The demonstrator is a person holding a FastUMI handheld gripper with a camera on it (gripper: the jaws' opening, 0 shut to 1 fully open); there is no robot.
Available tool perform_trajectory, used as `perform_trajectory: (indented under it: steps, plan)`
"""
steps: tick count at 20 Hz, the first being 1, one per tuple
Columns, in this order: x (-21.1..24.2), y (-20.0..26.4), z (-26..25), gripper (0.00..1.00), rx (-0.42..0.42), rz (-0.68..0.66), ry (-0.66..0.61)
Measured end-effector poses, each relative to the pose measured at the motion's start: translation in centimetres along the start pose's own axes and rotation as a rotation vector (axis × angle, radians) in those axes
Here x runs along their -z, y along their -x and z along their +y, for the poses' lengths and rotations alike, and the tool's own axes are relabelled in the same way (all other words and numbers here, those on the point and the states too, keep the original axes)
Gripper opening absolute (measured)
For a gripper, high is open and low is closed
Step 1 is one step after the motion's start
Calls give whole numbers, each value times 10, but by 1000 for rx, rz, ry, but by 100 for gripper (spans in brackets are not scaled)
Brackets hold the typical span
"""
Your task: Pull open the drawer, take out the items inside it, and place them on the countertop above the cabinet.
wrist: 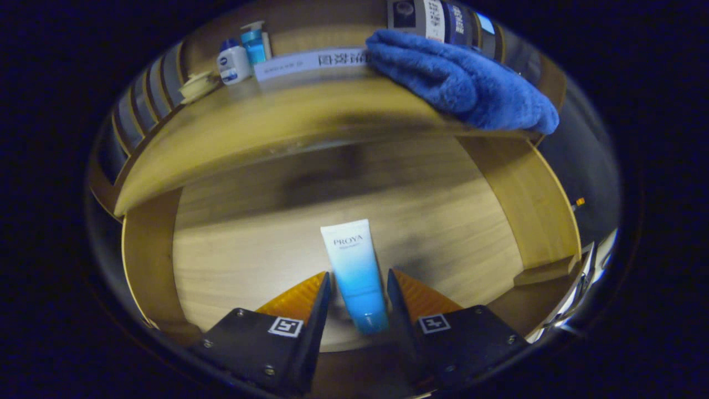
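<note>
Wooden drawer (pixel 221 266) holds a white-to-blue tube (pixel 354 271) between the released tool (pixel 359 285).

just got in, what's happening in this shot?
The drawer is pulled open and a tube lies on its floor. The hand-held claw straddles the tube's cap end, fingers open on either side with slight gaps, not yet pressing. On the countertop above sit a blue towel and small bottles.
</note>
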State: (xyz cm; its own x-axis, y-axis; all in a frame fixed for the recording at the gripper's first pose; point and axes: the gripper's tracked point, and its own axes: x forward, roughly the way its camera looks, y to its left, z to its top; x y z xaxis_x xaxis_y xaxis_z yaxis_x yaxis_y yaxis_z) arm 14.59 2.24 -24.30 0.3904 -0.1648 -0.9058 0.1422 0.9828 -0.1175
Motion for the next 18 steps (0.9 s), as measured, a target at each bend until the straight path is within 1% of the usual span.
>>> perform_trajectory:
  steps: [2, 4, 6, 7, 8, 9, 11, 13, 15, 18]
  plan:
    - [0, -6, 1, 60, 10, 36, -13]
    - [12, -8, 0, 60, 12, 114, -16]
    - [2, -13, 0, 54, 18, 73, -43]
    - [2, -7, 1, 50, 15, 52, -57]
    - [1, -8, 0, 45, 11, 40, -60]
    - [-2, -5, 1, 39, -4, 5, -70]
    - [-12, 4, 1, 40, -16, -84, -79]
    - [-17, 20, -3, 40, 4, -145, -66]
    - [-24, 45, -3, 40, 13, -212, -47]
    - [-40, 81, 4, 39, -4, -335, -55]
